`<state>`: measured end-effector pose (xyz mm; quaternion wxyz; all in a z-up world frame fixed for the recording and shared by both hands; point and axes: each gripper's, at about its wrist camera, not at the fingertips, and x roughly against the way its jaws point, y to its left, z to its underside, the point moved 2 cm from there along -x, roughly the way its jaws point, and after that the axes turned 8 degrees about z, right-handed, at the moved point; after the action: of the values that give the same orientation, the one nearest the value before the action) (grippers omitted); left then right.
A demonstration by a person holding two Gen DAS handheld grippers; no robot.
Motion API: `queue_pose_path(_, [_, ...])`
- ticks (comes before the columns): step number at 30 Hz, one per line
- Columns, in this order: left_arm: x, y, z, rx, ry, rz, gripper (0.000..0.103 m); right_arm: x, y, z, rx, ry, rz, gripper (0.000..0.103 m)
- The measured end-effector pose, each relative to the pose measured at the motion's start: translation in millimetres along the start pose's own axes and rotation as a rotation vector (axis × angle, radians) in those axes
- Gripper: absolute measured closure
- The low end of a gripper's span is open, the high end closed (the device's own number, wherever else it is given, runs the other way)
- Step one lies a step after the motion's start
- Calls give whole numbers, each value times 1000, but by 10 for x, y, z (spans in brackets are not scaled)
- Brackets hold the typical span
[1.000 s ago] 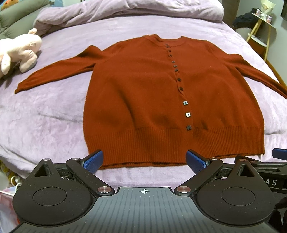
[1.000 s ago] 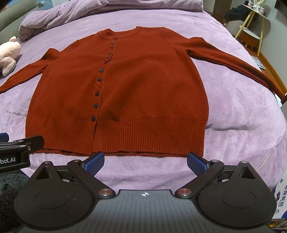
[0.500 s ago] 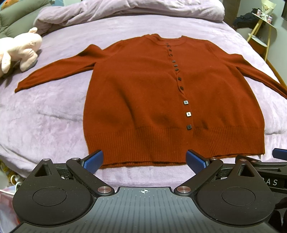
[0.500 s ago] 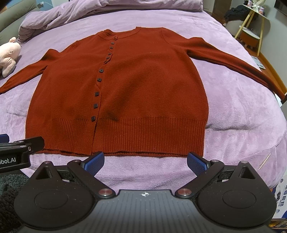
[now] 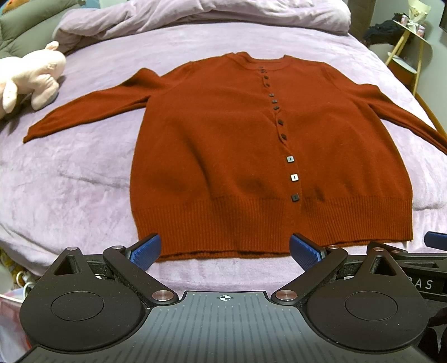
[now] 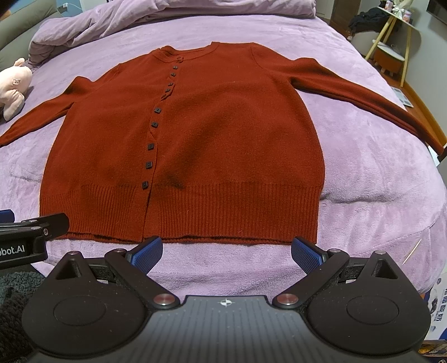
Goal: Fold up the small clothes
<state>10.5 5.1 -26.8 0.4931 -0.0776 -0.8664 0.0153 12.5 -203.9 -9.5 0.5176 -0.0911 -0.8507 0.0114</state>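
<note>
A rust-red buttoned cardigan [image 5: 223, 156] [image 6: 223, 139] lies flat and face up on the purple bed, both sleeves spread outward and its ribbed hem nearest me. My left gripper [image 5: 225, 251] hovers open just short of the hem's left half, with nothing between its blue pads. My right gripper [image 6: 226, 252] is open as well, holding nothing, in front of the hem's right half. The right sleeve [image 6: 363, 95] runs toward the bed's right edge. Each gripper's body shows at the edge of the other's view.
A pink plush toy [image 5: 30, 81] [image 6: 12, 86] lies on the bed at the left, past the left cuff. A bunched purple duvet [image 5: 195, 14] lies along the head of the bed. A small stand with items [image 6: 391, 42] is beside the bed at the right.
</note>
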Motion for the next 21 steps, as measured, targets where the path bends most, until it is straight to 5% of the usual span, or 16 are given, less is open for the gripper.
queue_pose_path(21, [-6,4,30,2,4,1,2,5,-8,-5,-2,-3,2,4])
